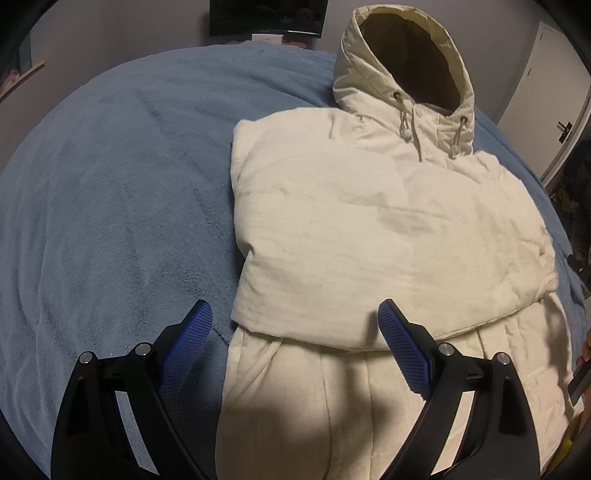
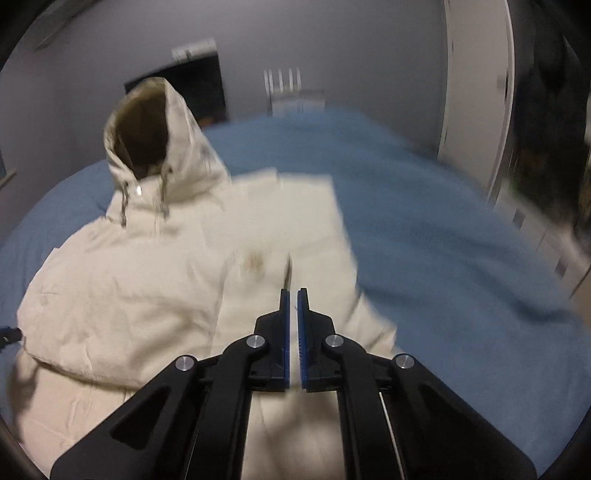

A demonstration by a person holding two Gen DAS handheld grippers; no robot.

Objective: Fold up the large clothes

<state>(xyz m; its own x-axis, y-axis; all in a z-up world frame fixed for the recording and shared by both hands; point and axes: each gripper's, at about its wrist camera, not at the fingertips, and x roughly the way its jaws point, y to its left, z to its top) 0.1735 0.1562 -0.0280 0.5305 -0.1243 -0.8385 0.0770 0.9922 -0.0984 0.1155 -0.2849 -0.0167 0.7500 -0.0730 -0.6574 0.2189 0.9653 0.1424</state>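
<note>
The cream hooded jacket (image 1: 369, 229) lies face up on the blue blanket (image 1: 110, 192), its hood (image 1: 406, 62) standing open at the far end with a darker olive lining showing inside. Both sleeves are folded across the chest, forming a thick padded slab whose near edge overlaps the lower body of the jacket. Two drawcords (image 1: 406, 125) with pale toggles hang from the collar. No brand mark or lettering can be read anywhere on the fabric.

The left gripper (image 1: 295, 325) hovers above the jacket's near left part, its blue pads (image 1: 402, 350) spread wide apart and holding nothing; the folded edge lies just ahead of the tips and the hem runs below between the fingers.

In the right wrist view the right gripper (image 2: 293, 295) sits over the jacket's right side, its pads drawn almost together with only a narrow slit between them. The picture is smeared by motion, so whether cloth is pinched in that slit cannot be told. Ahead of it and to the right, the blanket stretches toward a white door (image 2: 476, 92); a dark screen (image 1: 266, 16) stands against the grey wall beyond the hood.
</note>
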